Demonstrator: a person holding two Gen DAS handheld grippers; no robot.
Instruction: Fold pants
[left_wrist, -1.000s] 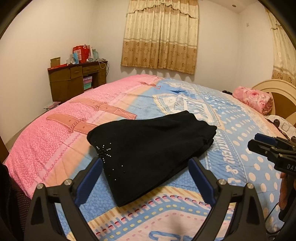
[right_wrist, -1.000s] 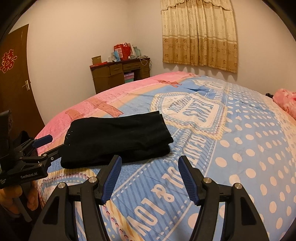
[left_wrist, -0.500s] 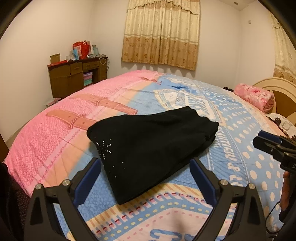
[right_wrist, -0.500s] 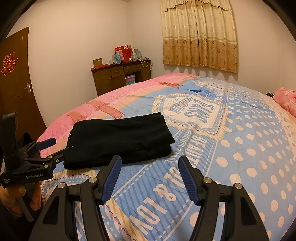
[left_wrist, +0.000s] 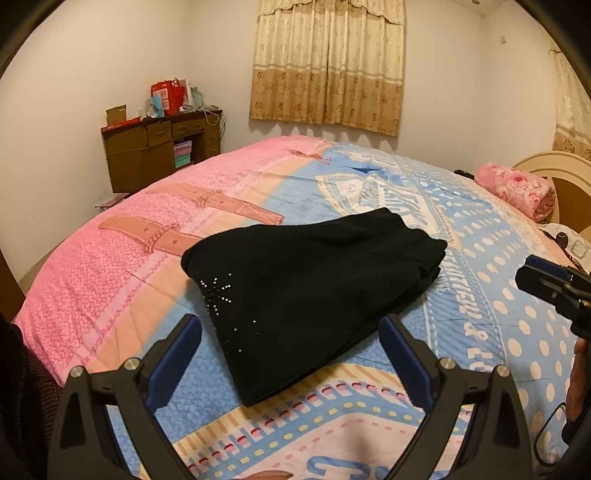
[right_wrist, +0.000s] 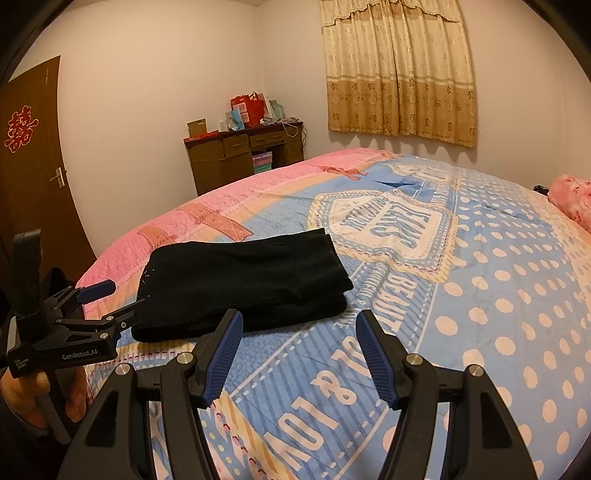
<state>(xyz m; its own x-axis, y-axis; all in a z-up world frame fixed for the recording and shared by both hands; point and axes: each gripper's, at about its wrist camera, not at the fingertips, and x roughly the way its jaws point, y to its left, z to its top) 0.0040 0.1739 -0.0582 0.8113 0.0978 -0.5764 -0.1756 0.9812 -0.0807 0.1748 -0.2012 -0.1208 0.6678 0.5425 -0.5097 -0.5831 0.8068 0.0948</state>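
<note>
Pants (left_wrist: 314, 291) lie folded into a compact black stack on the bed (left_wrist: 110, 258), near its foot end and close to the person. Layers show at the far right edge, stacked fairly evenly; a rhinestone star sits on the top layer at the near left corner.

Left gripper (left_wrist: 291, 354): jaws spread wide, nothing between them, held above the near edge of the pants and not touching cloth. Right gripper (right_wrist: 299, 350): jaws also spread, empty, over bare quilt just beside the right end of the stack.

Judgement: both tools are held off the cloth because the folding looks finished or nearly so. No loose leg or waistband hangs out to be grabbed. Open jaws on either side suit a final check or a small squaring-up.

Surface: soft quilt, pink with strap print on the left, blue with white dots and lettering on the right. It likely gives under pressure, so a pinch at a cloth edge could catch quilt too.

Room: wooden desk (right_wrist: 243, 162) with red bags against the far wall, beige curtain (left_wrist: 328, 62), brown door (right_wrist: 33, 177) at left, floral pillow (left_wrist: 517, 192) by the headboard.
</note>
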